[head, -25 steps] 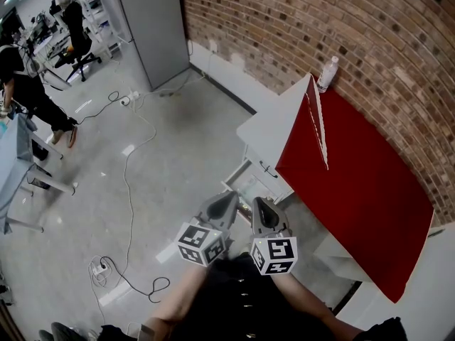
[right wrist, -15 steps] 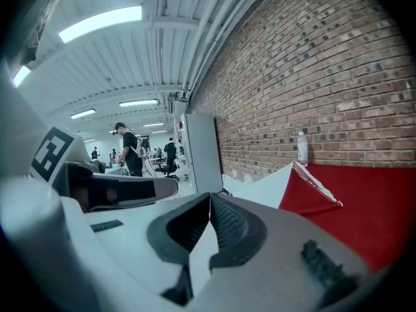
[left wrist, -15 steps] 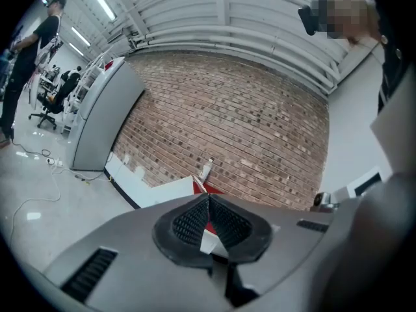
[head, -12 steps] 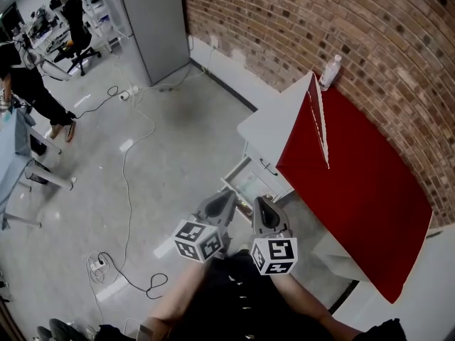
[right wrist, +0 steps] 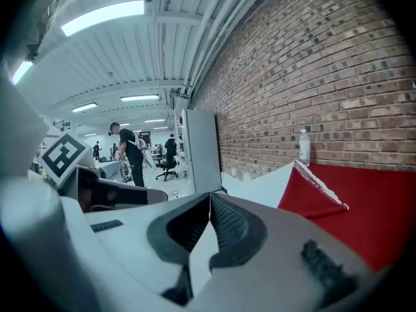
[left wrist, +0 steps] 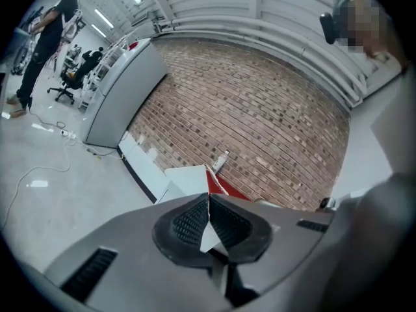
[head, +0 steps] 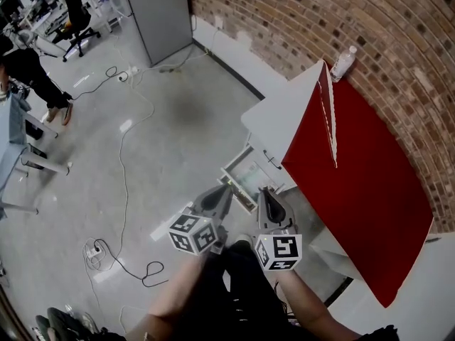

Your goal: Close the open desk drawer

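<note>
The drawer (head: 244,182) stood pulled out from the front of the white desk (head: 279,114), its pale inside open to the head view, jutting over the grey floor (head: 163,141). In that view it lay just ahead of my two grippers, with both tips near its closer edge; I could not tell whether either touched it, and neither gripper view showed it.

My left gripper (head: 227,188) had its jaws pressed together, ribbed pads meeting with nothing between them. My right gripper (head: 264,191), close beside it, had its jaws together and empty too. Each carried its marker cube at the back, nearest my arms.

A red cloth (head: 359,183) covered most of the desk, one corner folded back so that the bare white end above the drawer showed. A clear bottle (head: 343,62) stood upright at the back of the desk, against the brick wall (head: 298,20). Further along that wall stood a tall grey cabinet (head: 158,13). A white cable (head: 125,176) trailed across the floor, well apart from the desk, and a person (head: 28,77) in dark clothes stood far off at the left edge.
</note>
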Action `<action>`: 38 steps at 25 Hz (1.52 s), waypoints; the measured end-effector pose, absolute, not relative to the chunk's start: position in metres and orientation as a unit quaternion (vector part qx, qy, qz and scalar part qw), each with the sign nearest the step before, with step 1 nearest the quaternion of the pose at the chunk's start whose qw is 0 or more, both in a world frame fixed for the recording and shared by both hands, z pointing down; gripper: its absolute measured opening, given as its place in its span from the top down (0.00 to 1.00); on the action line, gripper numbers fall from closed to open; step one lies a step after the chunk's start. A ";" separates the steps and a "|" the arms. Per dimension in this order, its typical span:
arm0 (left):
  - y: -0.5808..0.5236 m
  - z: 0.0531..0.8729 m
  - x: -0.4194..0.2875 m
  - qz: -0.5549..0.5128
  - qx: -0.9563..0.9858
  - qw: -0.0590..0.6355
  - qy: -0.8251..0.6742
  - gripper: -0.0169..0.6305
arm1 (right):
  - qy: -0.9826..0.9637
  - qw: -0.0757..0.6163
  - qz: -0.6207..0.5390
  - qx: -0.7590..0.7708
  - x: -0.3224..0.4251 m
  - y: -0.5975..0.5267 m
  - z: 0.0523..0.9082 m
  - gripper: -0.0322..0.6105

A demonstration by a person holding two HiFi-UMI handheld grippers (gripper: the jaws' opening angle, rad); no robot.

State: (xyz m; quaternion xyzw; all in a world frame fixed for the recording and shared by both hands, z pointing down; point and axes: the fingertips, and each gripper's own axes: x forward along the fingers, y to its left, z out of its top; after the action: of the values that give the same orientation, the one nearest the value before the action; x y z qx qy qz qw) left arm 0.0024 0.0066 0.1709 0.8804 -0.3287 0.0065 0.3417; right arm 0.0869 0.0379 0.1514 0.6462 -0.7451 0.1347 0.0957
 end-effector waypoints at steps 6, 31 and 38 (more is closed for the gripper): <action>-0.016 0.199 0.001 -0.004 0.873 0.367 -0.322 0.96 | -0.752 0.107 0.131 0.638 0.093 0.012 0.176 0.93; -0.054 0.373 0.009 -0.019 0.839 0.463 -0.286 0.96 | -0.758 0.155 0.155 0.615 0.103 -0.037 0.313 0.93; -0.056 0.427 0.010 -0.025 0.824 0.489 -0.286 0.96 | -0.754 0.155 0.162 0.617 0.106 -0.049 0.359 0.93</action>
State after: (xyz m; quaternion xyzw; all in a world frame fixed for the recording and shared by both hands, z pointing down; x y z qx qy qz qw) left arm 0.0096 -0.0562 0.4267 0.8236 -0.2861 -0.0252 0.4891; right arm 0.1055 -0.0486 0.3594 0.6169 -0.7545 0.1620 0.1547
